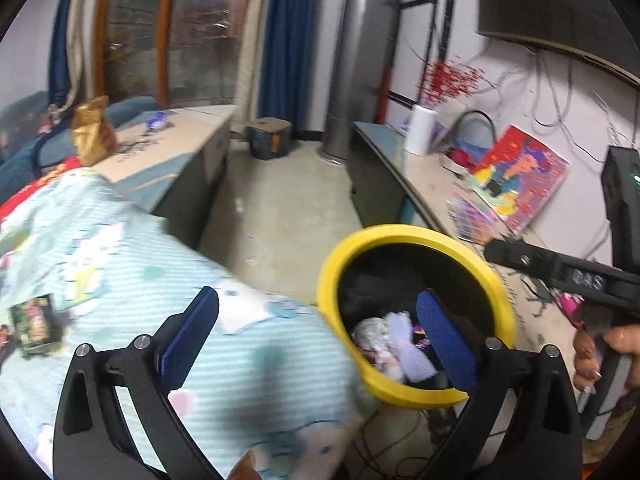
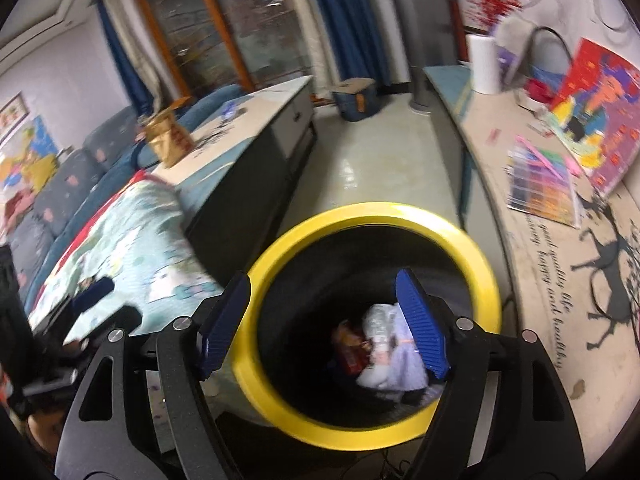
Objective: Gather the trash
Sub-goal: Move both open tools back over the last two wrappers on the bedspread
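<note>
Below the right hand-held gripper (image 2: 322,322), yellow-rimmed bin (image 2: 372,216), trash (image 2: 384,344) inside, jaws apart

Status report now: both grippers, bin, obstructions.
Left gripper open, empty. Right gripper open, empty, over yellow bin. Trash inside bin. Nothing blocking.

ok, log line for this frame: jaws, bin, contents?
left gripper: open, empty | right gripper: open, empty, over bin | yellow-rimmed bin: upright | contents: wrappers at bottom

Bin rim (image 2: 372,216): I see bright yellow, black inside.
Blanket (image 1: 120,264): pale aqua stripes, cartoon prints.
Gripper pads (image 2: 420,320): ribbed blue.
Curtain (image 1: 286,36): deep blue.
</note>
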### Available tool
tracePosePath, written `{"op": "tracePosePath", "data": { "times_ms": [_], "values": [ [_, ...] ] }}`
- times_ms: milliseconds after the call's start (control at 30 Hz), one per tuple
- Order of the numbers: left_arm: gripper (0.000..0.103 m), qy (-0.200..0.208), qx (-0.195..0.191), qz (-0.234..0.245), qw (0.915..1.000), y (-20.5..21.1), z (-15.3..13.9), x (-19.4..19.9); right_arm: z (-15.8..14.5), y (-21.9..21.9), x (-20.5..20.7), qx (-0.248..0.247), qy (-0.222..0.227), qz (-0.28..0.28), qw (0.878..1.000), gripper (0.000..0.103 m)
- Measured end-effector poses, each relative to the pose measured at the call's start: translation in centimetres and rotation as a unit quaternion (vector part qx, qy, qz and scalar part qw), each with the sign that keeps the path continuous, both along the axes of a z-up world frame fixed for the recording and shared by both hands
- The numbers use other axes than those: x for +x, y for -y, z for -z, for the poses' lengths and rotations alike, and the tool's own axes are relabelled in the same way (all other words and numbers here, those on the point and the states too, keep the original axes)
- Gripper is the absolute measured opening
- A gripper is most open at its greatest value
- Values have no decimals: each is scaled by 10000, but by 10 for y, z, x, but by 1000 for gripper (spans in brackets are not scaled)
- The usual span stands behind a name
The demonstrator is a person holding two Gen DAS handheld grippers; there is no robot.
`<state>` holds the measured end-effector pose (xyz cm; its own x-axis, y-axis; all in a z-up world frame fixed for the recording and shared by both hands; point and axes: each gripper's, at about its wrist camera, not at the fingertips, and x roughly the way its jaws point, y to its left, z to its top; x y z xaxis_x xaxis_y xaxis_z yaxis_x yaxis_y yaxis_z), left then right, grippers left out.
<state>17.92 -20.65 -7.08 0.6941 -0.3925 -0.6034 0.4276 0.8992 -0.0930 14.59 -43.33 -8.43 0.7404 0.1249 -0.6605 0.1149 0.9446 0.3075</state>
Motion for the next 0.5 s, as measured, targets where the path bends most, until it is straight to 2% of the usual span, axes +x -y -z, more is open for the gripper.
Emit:
{"op": "tracePosePath", "data": {
  "times_ms": [200,500],
  "values": [
    [96,200,-79,-488,9986,-36,-15,-1,-13,-41,-3,-210,280,-529,9980,68],
    [96,411,-140,-1093,9931,-90,-30,-4,-23,-96,-2,-491,444,-1217,9904,69]
  ]
}}
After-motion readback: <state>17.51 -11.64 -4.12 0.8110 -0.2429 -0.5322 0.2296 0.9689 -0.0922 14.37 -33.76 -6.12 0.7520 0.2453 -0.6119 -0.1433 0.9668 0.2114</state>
